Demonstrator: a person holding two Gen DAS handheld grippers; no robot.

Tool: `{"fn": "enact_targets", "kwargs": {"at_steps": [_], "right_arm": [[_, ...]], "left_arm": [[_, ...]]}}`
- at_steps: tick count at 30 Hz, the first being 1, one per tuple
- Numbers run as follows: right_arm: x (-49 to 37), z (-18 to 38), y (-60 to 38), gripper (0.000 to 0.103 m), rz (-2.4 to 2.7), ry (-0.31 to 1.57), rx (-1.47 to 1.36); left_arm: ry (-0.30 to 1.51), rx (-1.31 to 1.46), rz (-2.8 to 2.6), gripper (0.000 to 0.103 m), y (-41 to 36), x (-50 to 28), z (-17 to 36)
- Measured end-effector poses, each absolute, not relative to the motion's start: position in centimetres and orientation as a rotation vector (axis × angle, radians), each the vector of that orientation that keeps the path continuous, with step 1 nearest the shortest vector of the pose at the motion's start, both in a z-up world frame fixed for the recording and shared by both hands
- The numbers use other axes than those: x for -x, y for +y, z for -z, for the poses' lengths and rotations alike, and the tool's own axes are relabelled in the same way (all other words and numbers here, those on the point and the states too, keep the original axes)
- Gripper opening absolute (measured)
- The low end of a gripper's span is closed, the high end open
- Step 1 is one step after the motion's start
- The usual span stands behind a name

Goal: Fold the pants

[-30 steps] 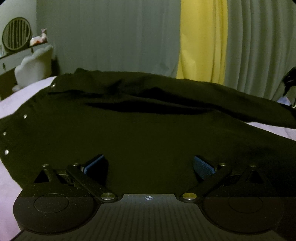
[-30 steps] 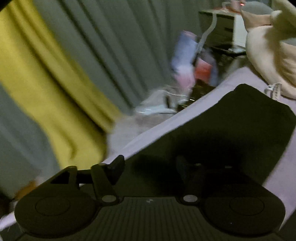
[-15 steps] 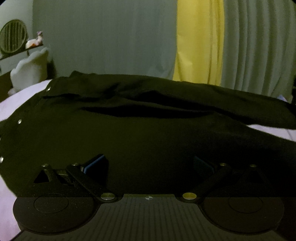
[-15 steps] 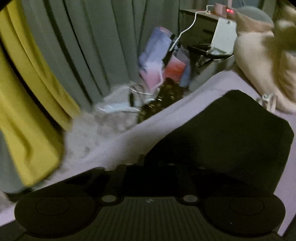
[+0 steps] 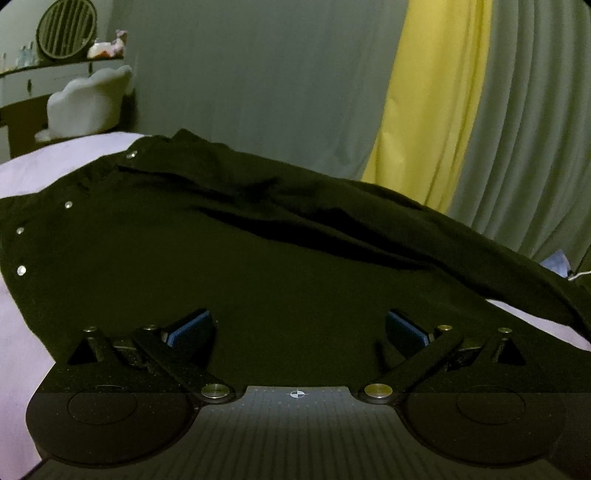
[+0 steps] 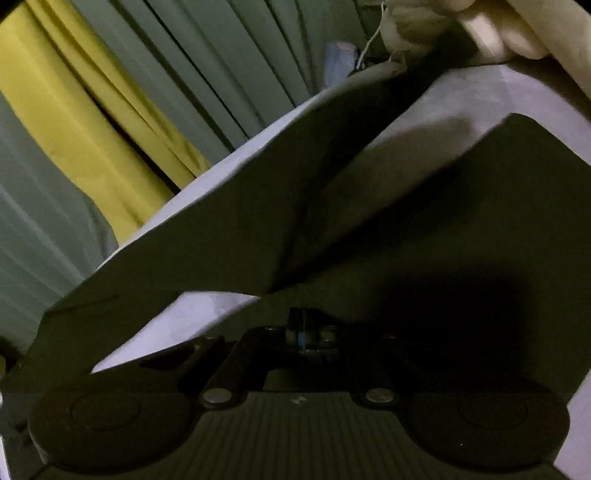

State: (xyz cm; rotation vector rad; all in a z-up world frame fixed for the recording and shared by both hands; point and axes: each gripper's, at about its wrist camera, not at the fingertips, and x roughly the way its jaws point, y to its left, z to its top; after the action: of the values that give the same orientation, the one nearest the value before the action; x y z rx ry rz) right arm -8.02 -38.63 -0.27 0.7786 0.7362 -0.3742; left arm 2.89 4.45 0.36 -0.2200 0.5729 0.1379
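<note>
Black pants (image 5: 258, 258) lie spread across a lilac bed (image 5: 55, 162), with metal studs along their left edge. My left gripper (image 5: 295, 328) is open, its blue pads wide apart just above the near part of the pants. In the right wrist view the pants (image 6: 443, 229) show two legs forking apart. My right gripper (image 6: 303, 332) is shut, its fingers together on the dark fabric where the two legs meet.
Grey and yellow curtains (image 5: 424, 110) hang behind the bed. A white cushion (image 5: 88, 103) and a shelf with a round fan (image 5: 66, 31) stand at the far left. Cream pillows (image 6: 517, 33) lie at the bed's far end in the right view.
My right gripper has closed and swung over the pants, so both legs now show. My left gripper has stayed open over the pants, with its view shifted slightly.
</note>
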Motion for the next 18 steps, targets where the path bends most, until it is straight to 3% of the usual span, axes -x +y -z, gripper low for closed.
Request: {"fn": "enact_targets", "kwargs": {"at_steps": [5, 7, 9, 18], "right_arm": [[8.6, -0.1, -39.9, 0.009, 0.259, 0.629, -0.994], [7.9, 0.3, -39.7, 0.036, 0.229, 0.591, -1.067], [7.3, 1.1, -39.6, 0.049, 0.205, 0.560, -1.141], [3.8, 4.0, -38.3, 0.046, 0.220, 0.487, -1.312]], "left_arm": [[0.561, 0.224, -0.135, 0.103, 4.2, -2.9, -0.5], [0.567, 0.217, -0.128, 0.103, 4.1, -2.8, -0.3], [0.571, 0.198, -0.119, 0.103, 3.9, -2.9, -0.3], [0.608, 0.216, -0.123, 0.103, 4.3, -3.5, 0.3]]}}
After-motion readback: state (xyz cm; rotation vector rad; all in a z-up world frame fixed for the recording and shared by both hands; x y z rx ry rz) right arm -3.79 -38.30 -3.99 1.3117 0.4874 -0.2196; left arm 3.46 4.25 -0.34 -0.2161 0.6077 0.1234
